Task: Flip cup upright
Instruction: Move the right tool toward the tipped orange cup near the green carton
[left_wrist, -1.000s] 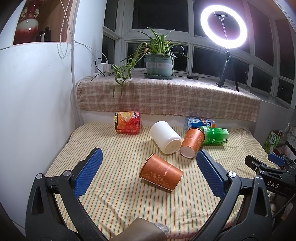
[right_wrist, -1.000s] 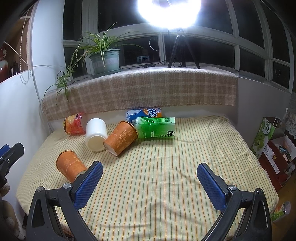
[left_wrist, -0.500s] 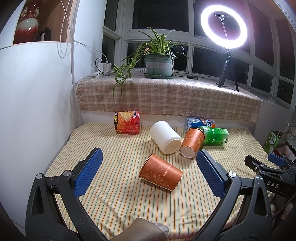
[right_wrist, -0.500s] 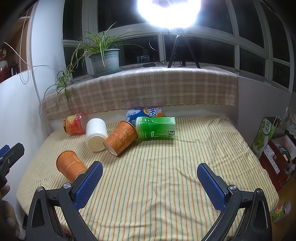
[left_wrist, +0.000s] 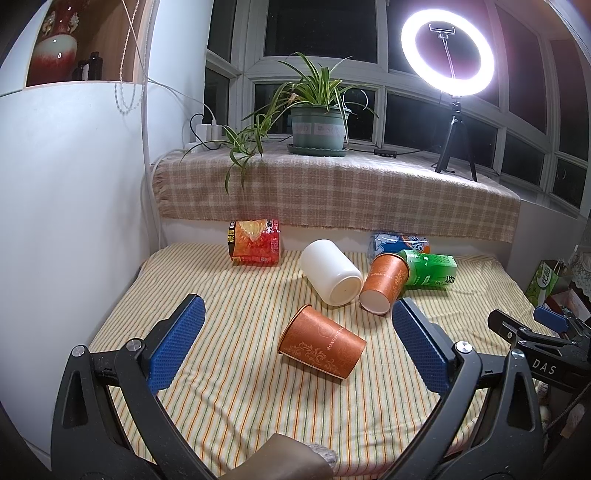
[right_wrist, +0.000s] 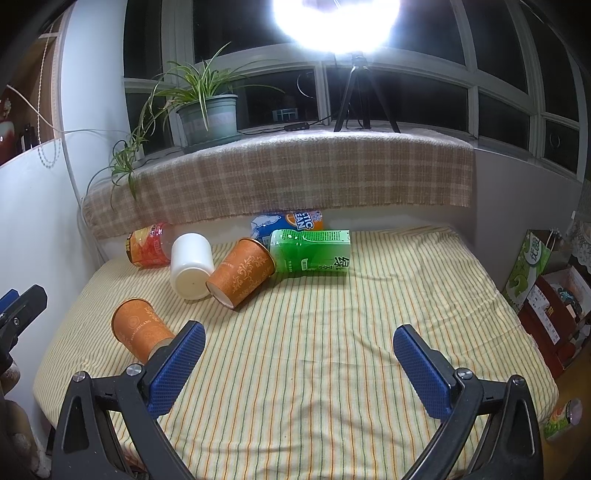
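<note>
L→R, all placed vs the white cup (left_wrist: 331, 271), on its side on the striped cloth (left_wrist: 240, 295). Red can (left_wrist: 254, 240) left/behind it. Near orange cup (left_wrist: 320, 341) in front, lying down. 2nd orange cup (left_wrist: 385, 283) just right, on its side. Left gripper (left_wrist: 295, 341) fingers spread wide, holding nothing; right gripper (right_wrist: 295, 363) same.

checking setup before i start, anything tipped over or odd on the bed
Yes: all three cups lie on their sides, the near orange cup, the far orange cup against the green bottle, and the white cup beside it. No spill shows.
</note>
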